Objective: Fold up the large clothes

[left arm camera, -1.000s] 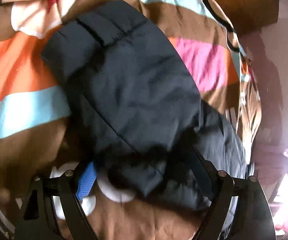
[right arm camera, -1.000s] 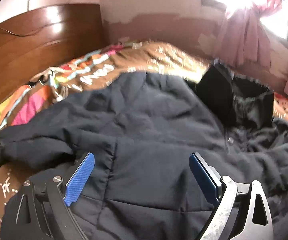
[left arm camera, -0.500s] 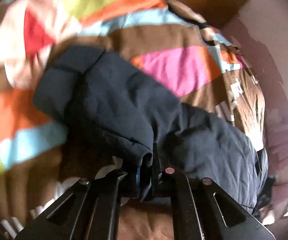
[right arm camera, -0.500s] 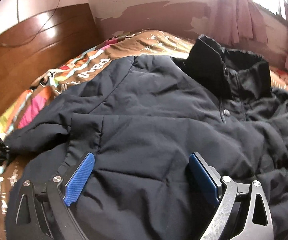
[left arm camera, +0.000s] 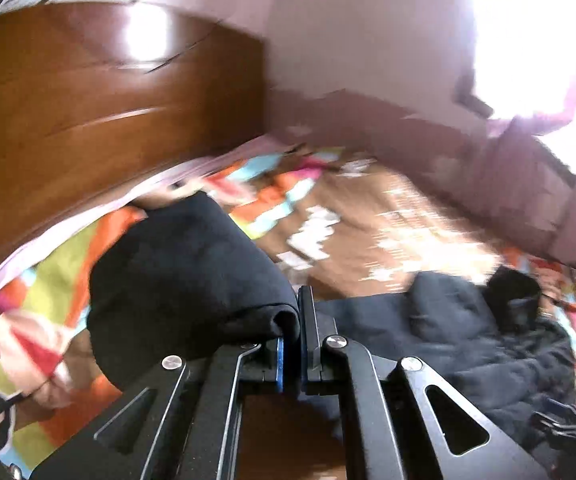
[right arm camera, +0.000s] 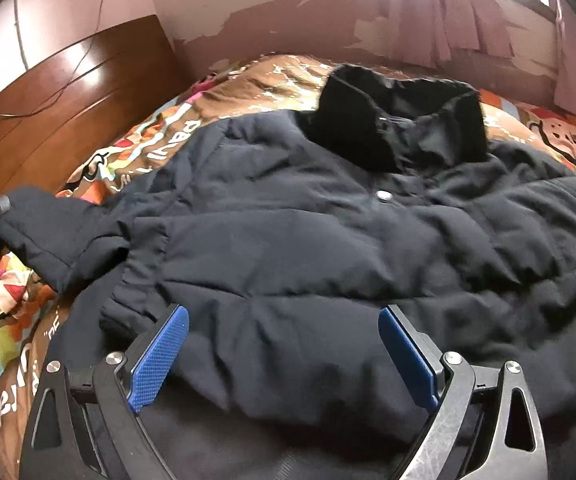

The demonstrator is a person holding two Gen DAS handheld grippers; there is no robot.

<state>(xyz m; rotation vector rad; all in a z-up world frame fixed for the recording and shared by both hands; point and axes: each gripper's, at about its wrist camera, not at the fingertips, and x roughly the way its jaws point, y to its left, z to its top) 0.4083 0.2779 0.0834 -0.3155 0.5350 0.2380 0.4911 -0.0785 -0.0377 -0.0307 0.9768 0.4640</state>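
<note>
Lifted sleeve (left arm camera: 191,280) off the bed (left arm camera: 388,232), left gripper (left arm camera: 292,344) fingers now pinching its cuff | jacket (right arm camera: 328,248) flat at 12 o'clock from right gripper (right arm camera: 283,356), fingers spread, empty | sleeve ready to fold across.

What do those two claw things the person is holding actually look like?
Both look alike. The left claw has black metal linkage arms with triangular cut-outs and silver rivets, and thin blue pads along the inner faces. The right claw has the same black frame, one arm scratched to bare grey metal, and blue pads with a fine dimpled texture. No cables show on either.
</note>
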